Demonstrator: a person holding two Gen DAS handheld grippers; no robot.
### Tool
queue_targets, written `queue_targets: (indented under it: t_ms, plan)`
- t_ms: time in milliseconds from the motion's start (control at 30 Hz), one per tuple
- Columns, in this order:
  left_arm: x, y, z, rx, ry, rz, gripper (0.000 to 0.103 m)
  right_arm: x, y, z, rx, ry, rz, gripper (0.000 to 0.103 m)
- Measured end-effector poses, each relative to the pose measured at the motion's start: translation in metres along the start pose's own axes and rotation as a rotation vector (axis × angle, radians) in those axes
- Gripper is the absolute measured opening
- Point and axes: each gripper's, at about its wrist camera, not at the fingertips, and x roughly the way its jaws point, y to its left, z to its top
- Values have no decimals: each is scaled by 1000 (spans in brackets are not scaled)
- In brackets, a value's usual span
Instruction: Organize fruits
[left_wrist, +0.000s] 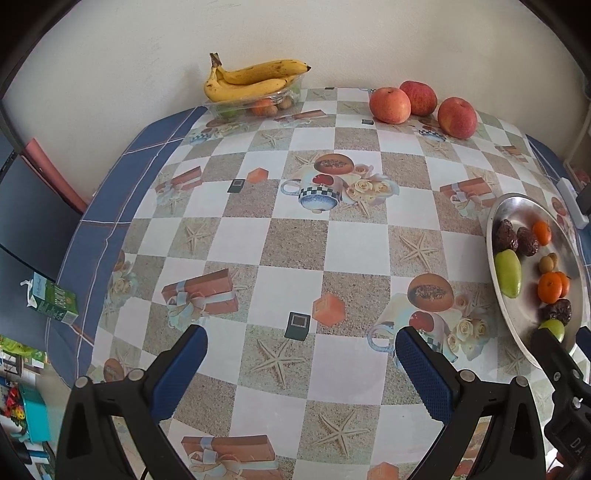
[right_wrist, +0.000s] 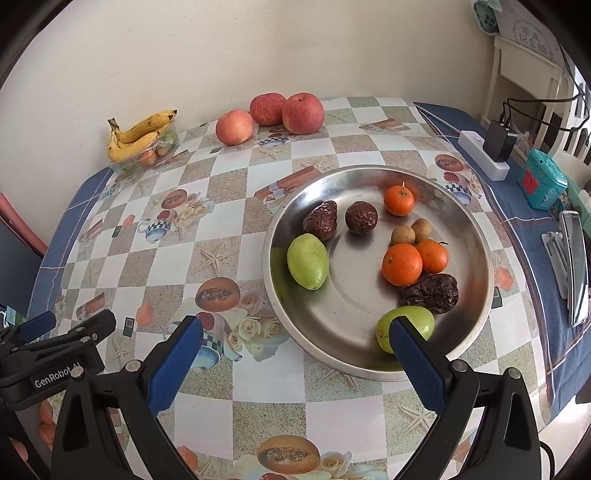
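A steel plate (right_wrist: 465, 229) (left_wrist: 517, 206) holds two green fruits (right_wrist: 307, 261), three small oranges (right_wrist: 402, 264), wrinkled brown dates (right_wrist: 321, 220) and two little brown longans (right_wrist: 403, 235). Three red apples (right_wrist: 303, 112) (left_wrist: 389, 104) lie at the table's far edge. Bananas (left_wrist: 255, 79) (right_wrist: 138, 134) rest on a clear tray of small fruit (left_wrist: 255, 105) at the far left. My right gripper (right_wrist: 295, 332) is open, hovering at the plate's near-left rim, its right finger in front of the nearer green fruit (right_wrist: 417, 319). My left gripper (left_wrist: 301, 343) is open over bare tablecloth, left of the plate.
The round table has a checked patterned cloth (left_wrist: 295, 240) with a blue border. On its right side lie a white power strip with a black charger (right_wrist: 487, 151), a teal tin (right_wrist: 541, 184) and a phone on a stand (right_wrist: 574, 266). A green carton (left_wrist: 53, 299) sits below the table's left edge.
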Motion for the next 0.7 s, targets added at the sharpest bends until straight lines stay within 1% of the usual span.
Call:
queue_targets:
  t_ms: [700]
  plan:
    - [3,4,0,-31,10,7,103,2,-3,0,7,12,-15,101]
